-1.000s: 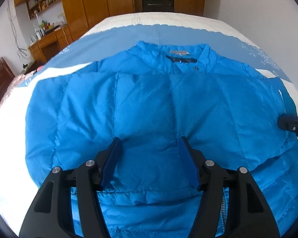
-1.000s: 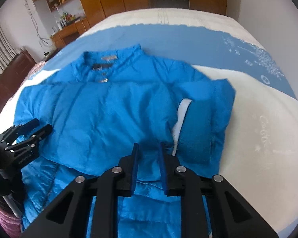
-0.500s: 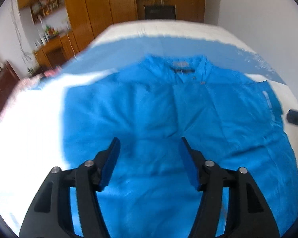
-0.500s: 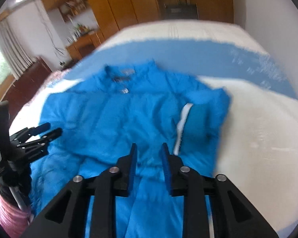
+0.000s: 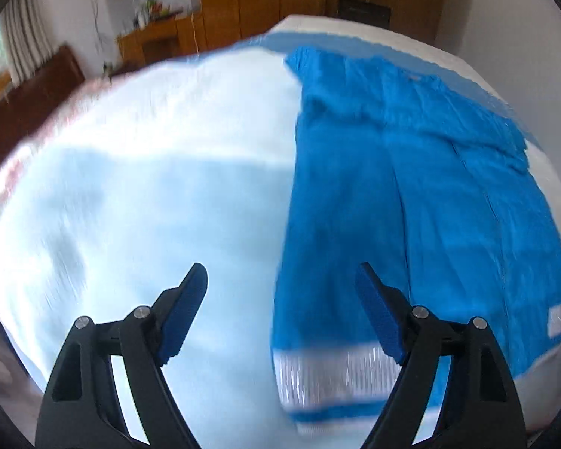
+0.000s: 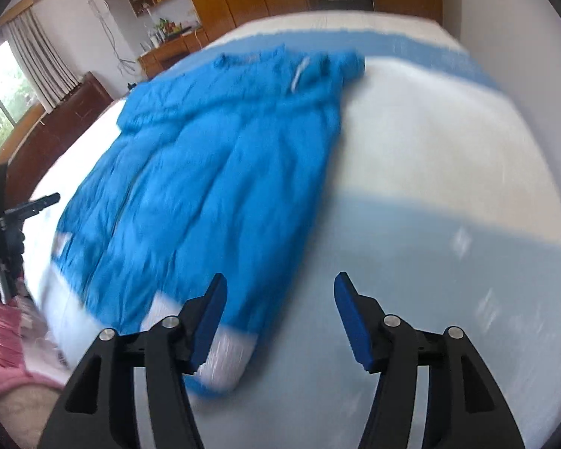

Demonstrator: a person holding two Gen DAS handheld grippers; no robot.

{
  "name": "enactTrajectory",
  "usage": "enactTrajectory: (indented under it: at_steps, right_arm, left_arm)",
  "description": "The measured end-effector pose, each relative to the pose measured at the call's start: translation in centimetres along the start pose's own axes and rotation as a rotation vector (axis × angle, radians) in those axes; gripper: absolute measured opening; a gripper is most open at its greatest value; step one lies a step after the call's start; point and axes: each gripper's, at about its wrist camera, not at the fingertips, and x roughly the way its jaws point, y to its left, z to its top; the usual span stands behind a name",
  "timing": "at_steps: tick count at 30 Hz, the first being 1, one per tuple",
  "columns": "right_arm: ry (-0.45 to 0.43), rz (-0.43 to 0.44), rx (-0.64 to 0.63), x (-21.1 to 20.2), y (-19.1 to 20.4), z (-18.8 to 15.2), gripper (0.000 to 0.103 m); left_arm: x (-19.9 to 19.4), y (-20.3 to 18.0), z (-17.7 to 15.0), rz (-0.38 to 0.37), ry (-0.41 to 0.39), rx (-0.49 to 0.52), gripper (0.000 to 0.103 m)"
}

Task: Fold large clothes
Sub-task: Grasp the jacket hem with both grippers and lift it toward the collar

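While both tools hang free above the bed (image 6: 448, 157), the blue jacket (image 5: 411, 205) lies flat on the cover, from 12 to 4 o'clock in the left view and 10 to 7 o'clock in the right view. The left gripper (image 5: 280, 310) stands with jaws wide apart, holding nothing; the right gripper (image 6: 278, 318) is likewise spread and empty. To fold well, I would bring each claw down onto the near hem corners, pinch both layers, then lift evenly toward the collar. Compared with 1 second ago, the right jaws, then nearly together, have spread, and both cameras have swung outward, moving the jacket off-centre.
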Motion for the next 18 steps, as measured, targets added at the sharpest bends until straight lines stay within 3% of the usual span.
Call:
enactTrajectory:
  at_steps: [4,8,12,17,18]
  right_arm:
    - [0.041,0.055,0.041,0.7,0.2,-2.7,0.060]
    - [0.051,0.095,0.056,1.4,0.6,-3.5,0.061]
    - [0.059,0.144,0.052,2.3,1.6,-3.4,0.063]
    - [0.061,0.158,0.048,3.5,2.6,-3.1,0.063]
    - [0.059,0.163,0.052,3.4,2.6,-3.1,0.063]
  left_arm:
    - [-0.6,0.5,-3.1,-0.110,0.022,-0.058,0.081]
    - [0.5,0.7,-4.5,-0.129,0.062,-0.105,0.081]
    - [1.4,0.5,-5.7,-0.223,0.106,-0.155,0.081]
    - [1.7,-0.7,-5.9,-0.228,0.100,-0.151,0.080]
    - [1.7,-0.8,-5.9,-0.226,0.098,-0.152,0.076]
